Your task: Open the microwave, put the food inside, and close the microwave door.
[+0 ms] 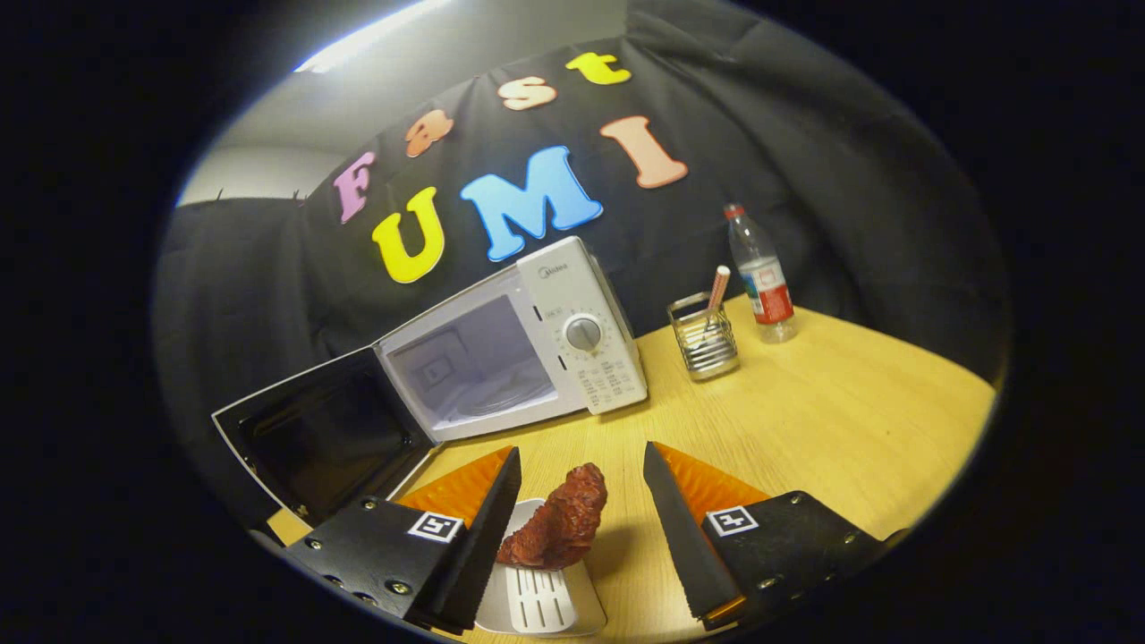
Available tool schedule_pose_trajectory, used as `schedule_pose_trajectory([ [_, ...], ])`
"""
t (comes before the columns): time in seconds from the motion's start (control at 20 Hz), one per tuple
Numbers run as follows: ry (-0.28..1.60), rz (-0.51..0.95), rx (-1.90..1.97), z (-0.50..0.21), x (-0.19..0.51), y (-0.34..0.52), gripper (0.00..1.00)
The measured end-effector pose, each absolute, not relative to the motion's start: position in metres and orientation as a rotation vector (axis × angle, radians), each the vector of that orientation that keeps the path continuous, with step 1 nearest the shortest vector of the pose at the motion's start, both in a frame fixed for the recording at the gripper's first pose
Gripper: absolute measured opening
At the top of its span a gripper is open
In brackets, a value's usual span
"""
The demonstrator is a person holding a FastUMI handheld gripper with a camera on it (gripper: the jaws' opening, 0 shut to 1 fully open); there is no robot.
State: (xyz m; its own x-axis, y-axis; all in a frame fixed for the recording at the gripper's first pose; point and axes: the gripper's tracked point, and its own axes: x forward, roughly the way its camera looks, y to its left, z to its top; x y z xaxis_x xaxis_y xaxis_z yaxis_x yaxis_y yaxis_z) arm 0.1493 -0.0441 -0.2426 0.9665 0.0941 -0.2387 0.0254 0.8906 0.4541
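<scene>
The white microwave oven (523, 344) is seen with its dark-windowed door (326, 434) swung wide, so the lit cavity lies unblocked from the front. Between the spread fingers of the gripper (580, 528), a reddish-brown chunk of food (559, 519) on a white slotted plate (537, 599) fills part of the gap. Bare wooden tabletop (823, 429) is left free to the microwave's right, bounded further back by a wire mesh holder (704, 340) and a clear plastic bottle (760, 277).

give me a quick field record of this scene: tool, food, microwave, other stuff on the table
tool: tool open, its fingers either side of the food, not pressing it
food: reddish-brown piece on a white slotted holder, between the fingers
microwave: microwave beyond the fingers, door swung open, cavity looks empty
other: wire cup holding a stick, plastic bottle next to it
surface: wooden table
</scene>
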Motion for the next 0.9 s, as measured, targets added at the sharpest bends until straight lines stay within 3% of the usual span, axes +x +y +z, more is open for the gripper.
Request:
schedule_pose_trajectory([
  [0.05, 0.279, 0.088, 0.547, -0.243, 0.148, -0.037, 0.84],
  [0.15, 0.322, 0.123, 0.649, -0.254, 0.149, -0.032, 0.63],
  [0.25, 0.317, 0.132, 0.670, -0.261, 0.152, -0.032, 0.49],
  [0.3, 0.303, 0.158, 0.689, -0.258, 0.151, -0.028, 0.49],
  [0.4, 0.294, 0.187, 0.715, -0.251, 0.145, -0.027, 0.28],
  [0.5, 0.297, 0.216, 0.713, -0.248, 0.141, -0.017, 0.18],
  [0.9, 0.302, 0.262, 0.814, -0.224, 0.140, -0.007, 0.14],
])
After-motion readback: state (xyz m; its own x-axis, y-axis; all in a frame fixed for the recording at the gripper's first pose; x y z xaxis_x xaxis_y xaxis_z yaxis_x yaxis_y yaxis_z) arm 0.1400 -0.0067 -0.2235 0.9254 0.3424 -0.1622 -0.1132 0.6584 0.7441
